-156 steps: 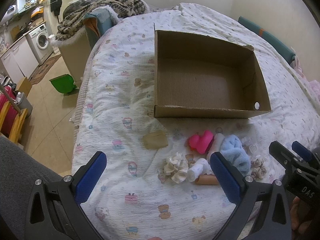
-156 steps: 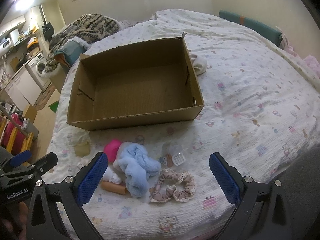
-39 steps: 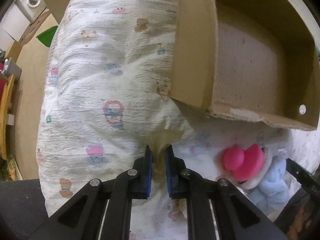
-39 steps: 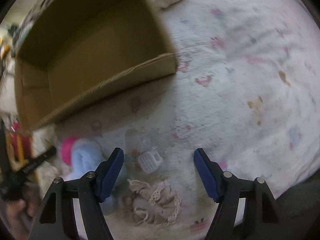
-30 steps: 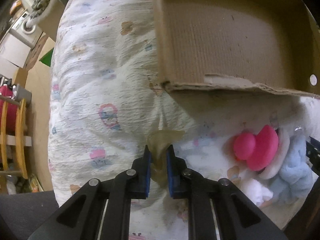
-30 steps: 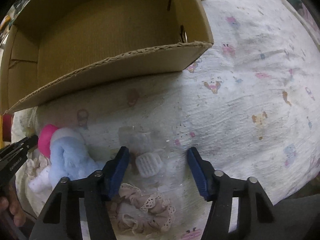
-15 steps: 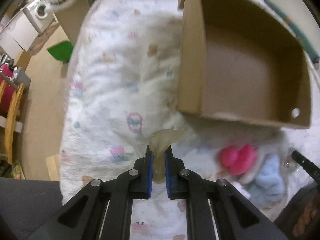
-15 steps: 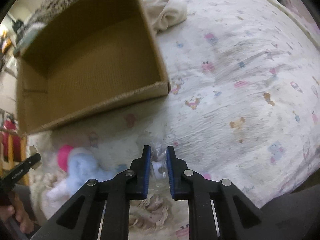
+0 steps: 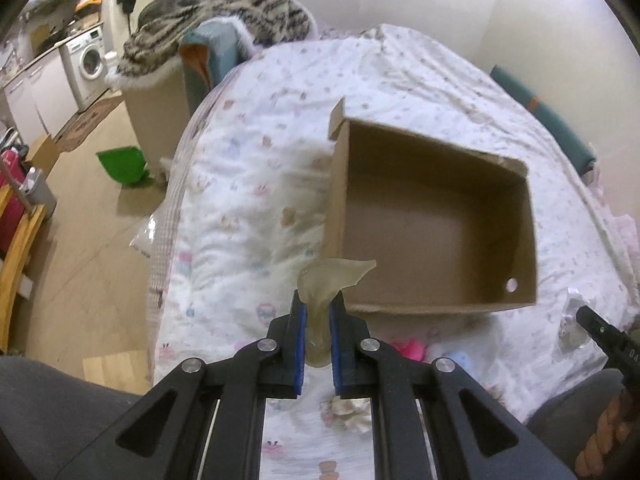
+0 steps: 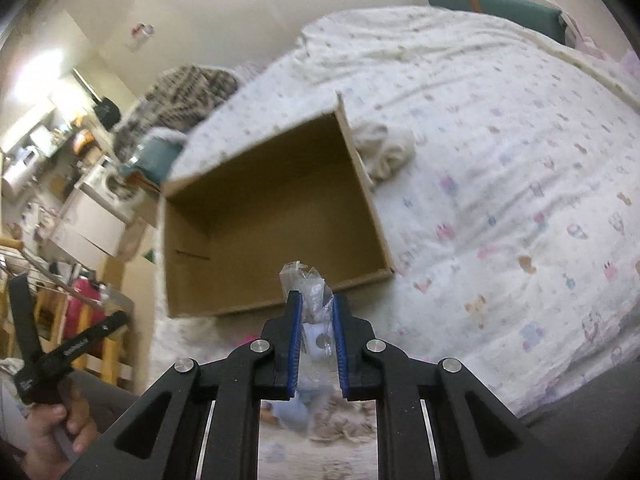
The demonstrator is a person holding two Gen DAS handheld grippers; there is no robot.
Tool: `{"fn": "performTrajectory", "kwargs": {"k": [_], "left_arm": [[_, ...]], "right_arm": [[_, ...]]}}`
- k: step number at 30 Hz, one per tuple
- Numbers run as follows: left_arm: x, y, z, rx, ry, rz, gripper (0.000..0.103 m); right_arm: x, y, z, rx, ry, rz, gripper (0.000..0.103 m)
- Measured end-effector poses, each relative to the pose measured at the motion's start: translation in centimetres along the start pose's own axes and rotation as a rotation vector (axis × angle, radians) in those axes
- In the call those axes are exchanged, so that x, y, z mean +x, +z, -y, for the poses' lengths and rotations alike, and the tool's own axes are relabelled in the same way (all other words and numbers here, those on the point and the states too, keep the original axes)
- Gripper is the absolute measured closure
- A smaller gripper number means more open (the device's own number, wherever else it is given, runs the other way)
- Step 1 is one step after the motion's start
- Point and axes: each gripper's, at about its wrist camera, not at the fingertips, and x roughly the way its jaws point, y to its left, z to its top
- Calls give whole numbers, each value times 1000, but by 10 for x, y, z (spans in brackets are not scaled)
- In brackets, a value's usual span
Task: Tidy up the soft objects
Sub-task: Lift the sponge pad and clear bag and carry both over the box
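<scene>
Both grippers were clamped on small items and held up near the cardboard box.

From the left wrist camera, the left gripper had its blue pads pressed narrowly on a translucent yellowish soft piece, whose upper end flared out above the fingertips, in front of the box's near left corner. The box sat open on the patterned bedspread. Just in front of the box's near wall lay a pink toy, with a pale blue fluffy item beside it, both half hidden by the gripper. At the box's near right corner the tip of the right gripper reached in, carrying a clear packet; only the letters "DA" could be read on its black arm. Half a second before, this view had been closer to the bed and blurred; now the yellowish piece stood higher, level with the box's rim.

From the right wrist camera, the right gripper was closed narrowly on the crinkled clear packet holding a small white part, in front of the middle of the box's near wall. A cream cloth bundle lay against the box's far right side. Left of the box, the left gripper's handle carried small white lettering too blurred to read. The packet had left the bedspread since the earlier frame.
</scene>
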Motion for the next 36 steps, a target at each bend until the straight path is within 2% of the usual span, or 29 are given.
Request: {"fn": "performTrajectory", "kwargs": {"k": [7,13,23,30,36], "left_arm": [[-6,16,21,54,-69,51,93],[3,33,46,121,-92,77,93],[51,52,73,169,-89,59,93],[82,44,79,203,-77,54,93],[102,41,75,181,-84,23,93]], "right_arm": [[-2,17,-26,-43,51,76,87],[12,32,-37,-85,60,106,87],[62,43,-23,-86,30,63,87],[87,38,-15,-81,9,21,87],[98,37,-14,-82,-2,2,87]]}}
